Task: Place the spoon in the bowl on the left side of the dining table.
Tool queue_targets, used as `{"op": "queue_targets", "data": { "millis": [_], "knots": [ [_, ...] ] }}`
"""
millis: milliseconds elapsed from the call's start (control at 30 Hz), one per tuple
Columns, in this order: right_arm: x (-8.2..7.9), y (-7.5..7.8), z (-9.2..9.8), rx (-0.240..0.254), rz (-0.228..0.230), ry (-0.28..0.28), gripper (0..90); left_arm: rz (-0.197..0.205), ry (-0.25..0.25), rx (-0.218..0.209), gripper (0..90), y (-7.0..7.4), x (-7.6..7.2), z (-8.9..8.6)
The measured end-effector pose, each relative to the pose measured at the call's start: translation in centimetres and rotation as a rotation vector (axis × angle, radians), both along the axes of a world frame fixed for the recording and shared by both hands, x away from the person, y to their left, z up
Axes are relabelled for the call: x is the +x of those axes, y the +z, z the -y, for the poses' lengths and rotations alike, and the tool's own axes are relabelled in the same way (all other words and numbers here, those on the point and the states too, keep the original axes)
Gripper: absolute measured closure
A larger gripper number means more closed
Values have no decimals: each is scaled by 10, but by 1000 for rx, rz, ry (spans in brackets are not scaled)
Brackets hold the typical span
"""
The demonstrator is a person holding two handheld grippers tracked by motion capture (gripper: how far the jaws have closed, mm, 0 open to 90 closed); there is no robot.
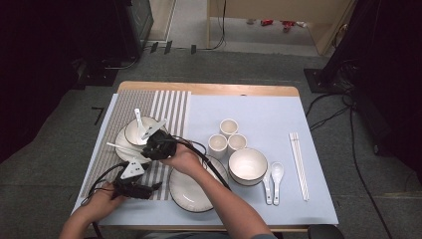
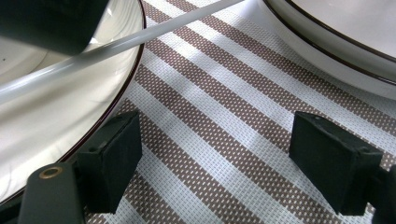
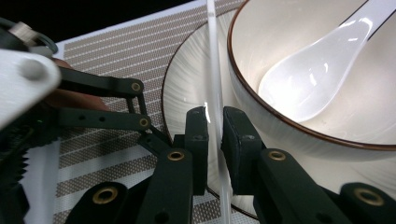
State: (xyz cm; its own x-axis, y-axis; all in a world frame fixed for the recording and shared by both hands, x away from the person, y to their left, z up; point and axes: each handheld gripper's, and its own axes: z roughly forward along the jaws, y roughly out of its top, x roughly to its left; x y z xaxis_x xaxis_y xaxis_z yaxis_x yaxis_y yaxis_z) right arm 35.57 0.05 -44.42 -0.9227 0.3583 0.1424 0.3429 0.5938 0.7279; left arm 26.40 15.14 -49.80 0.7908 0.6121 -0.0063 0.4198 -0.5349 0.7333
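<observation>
A white chopstick (image 3: 212,70) lies across the small plate (image 3: 187,88) beside the bowl (image 3: 261,107), which holds a white spoon (image 3: 303,79). My right gripper (image 3: 215,126) is shut on that chopstick, pads pressing both sides. From above, the right gripper (image 1: 145,148) reaches over the plate (image 1: 122,139) on the striped placemat (image 1: 107,159). My left gripper (image 2: 210,158) hovers open over the placemat (image 2: 224,116) with nothing between its jaws; the chopstick (image 2: 140,39) crosses above the plate (image 2: 56,116). In the high view the left gripper (image 1: 152,186) sits at the front left.
A larger empty plate (image 1: 191,191) sits at the front, its rim (image 2: 327,51) close to the left gripper. Three cups (image 1: 228,137), a big bowl (image 1: 247,166), two spoons (image 1: 272,179) and a pair of chopsticks (image 1: 298,164) lie on the blue mat to the right.
</observation>
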Motion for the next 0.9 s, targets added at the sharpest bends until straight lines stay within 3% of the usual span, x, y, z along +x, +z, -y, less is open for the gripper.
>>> {"op": "queue_targets", "data": {
  "millis": [367,500,633,900],
  "knots": [
    [-3,17,10,20,24,-33,816,4,-1,3,175,0,0,0],
    [-3,21,14,18,-7,-60,816,4,0,2,175,0,0,0],
    [-5,26,21,48,26,-56,811,3,-2,4,175,0,0,0],
    [-10,35,29,39,27,-57,720,1,-1,0,175,0,0,0]
  ]
}}
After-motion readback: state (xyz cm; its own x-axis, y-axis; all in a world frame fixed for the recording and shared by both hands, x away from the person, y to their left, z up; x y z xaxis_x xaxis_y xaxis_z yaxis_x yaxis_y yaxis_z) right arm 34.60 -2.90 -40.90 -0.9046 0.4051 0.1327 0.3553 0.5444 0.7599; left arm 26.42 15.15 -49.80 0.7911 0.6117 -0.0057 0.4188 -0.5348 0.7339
